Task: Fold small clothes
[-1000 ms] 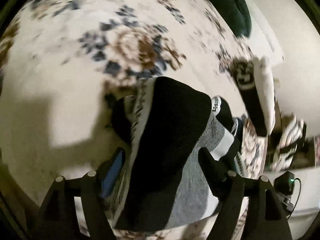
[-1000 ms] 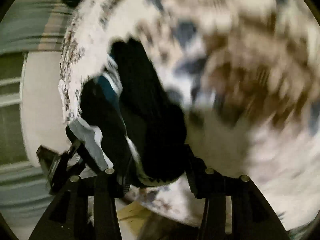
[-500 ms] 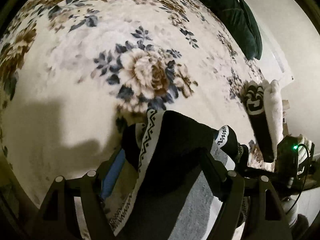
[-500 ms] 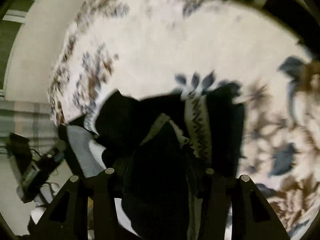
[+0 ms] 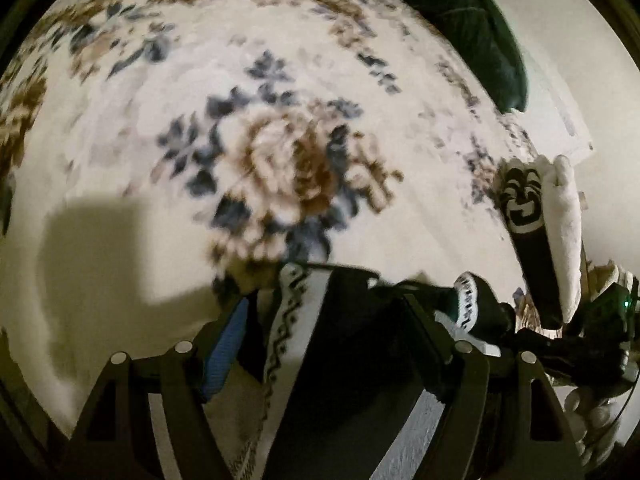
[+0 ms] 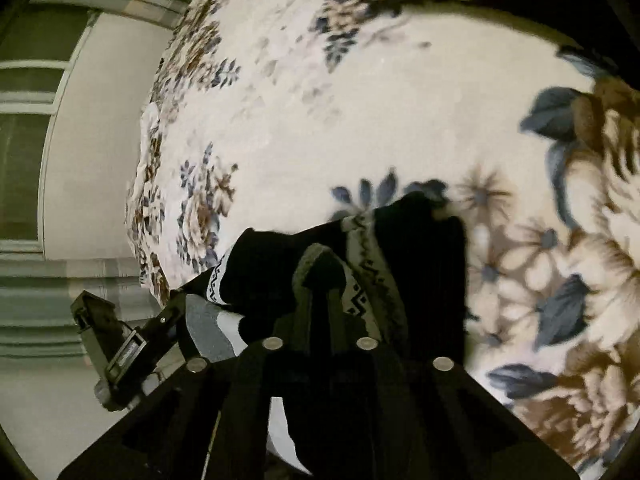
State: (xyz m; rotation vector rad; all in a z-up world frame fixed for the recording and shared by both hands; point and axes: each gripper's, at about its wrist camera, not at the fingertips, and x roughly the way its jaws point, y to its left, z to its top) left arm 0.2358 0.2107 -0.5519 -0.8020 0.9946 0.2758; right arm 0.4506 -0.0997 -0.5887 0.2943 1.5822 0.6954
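Both grippers' jaws hold the black patterned sock (image 6: 416,248) between them.

free room: the floral blanket (image 5: 132,128) lies bare and flat across the far and left parts of the left wrist view, open to passage. obstacles: a dark green cushion (image 5: 472,28) at the far right edge; a black sock with a white face print (image 5: 522,208) and a white fluffy sock (image 5: 566,224), side by side near the right edge; a bunched black garment with a zigzag band (image 6: 360,264) fills the near middle of both views. right of the garment, the blanket is bare in the right wrist view.
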